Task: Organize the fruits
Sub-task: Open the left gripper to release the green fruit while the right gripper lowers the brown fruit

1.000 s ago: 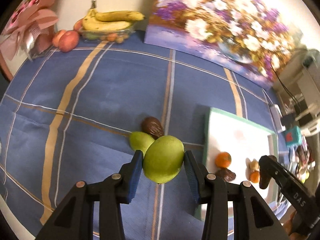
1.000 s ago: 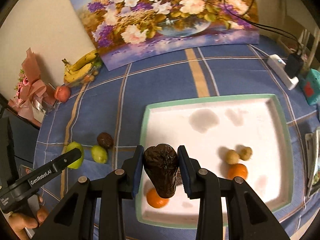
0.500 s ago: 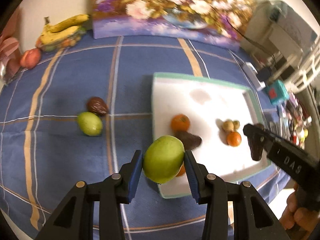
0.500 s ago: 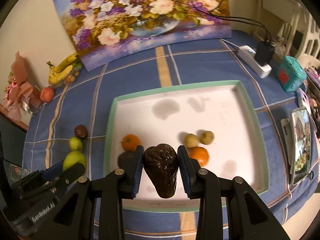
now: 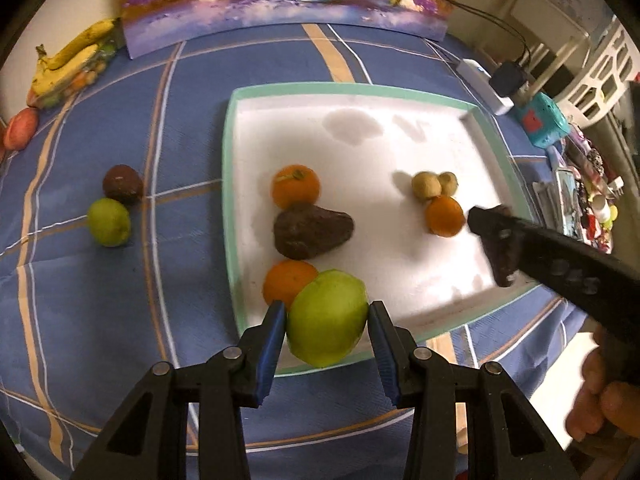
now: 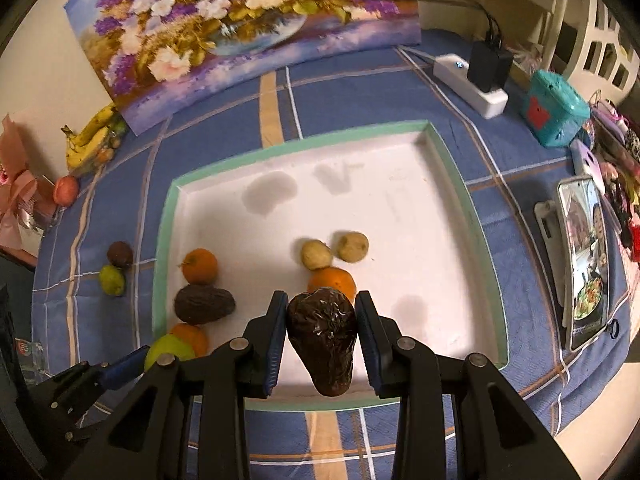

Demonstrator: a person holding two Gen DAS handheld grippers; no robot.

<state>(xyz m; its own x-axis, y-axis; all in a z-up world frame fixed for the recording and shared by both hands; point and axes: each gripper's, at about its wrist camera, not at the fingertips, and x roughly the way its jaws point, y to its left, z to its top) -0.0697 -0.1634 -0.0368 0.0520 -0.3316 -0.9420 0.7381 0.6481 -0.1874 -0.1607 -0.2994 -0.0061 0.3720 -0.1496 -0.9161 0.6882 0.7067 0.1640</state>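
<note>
left gripper (image 5: 327, 330): clamped on the green fruit (image 5: 327, 317), blue pads pressing its two sides at the widest part; it hangs over the near left corner of the tray (image 5: 420, 94).
right gripper (image 6: 321, 332): closed on the dark avocado (image 6: 322, 344), pads on the broad upper half, narrow end hanging down, above the near edge of the tray.
green fruit, handling: looks firm, smooth and round, probably fairly heavy for its size; a waxy skin may slip, so a grip across the middle, as now, seems best.
dark avocado, handling: wrinkled, shiny skin suggests a ripe, softish fruit; I judge it bruises under a hard squeeze. The taper means a hold lower down could let it slide out.
in the tray: two oranges (image 5: 296, 186) and a second avocado (image 5: 312, 230) at the left, touching in a row; a third orange (image 5: 444, 215) with two small tan fruits (image 5: 426, 185) to the right.
on the cloth: a small green fruit (image 5: 109, 222) and a brown fruit (image 5: 122, 184), touching, left of the tray.
release: set each down gently on bare white floor; round fruit will likely roll.
</note>
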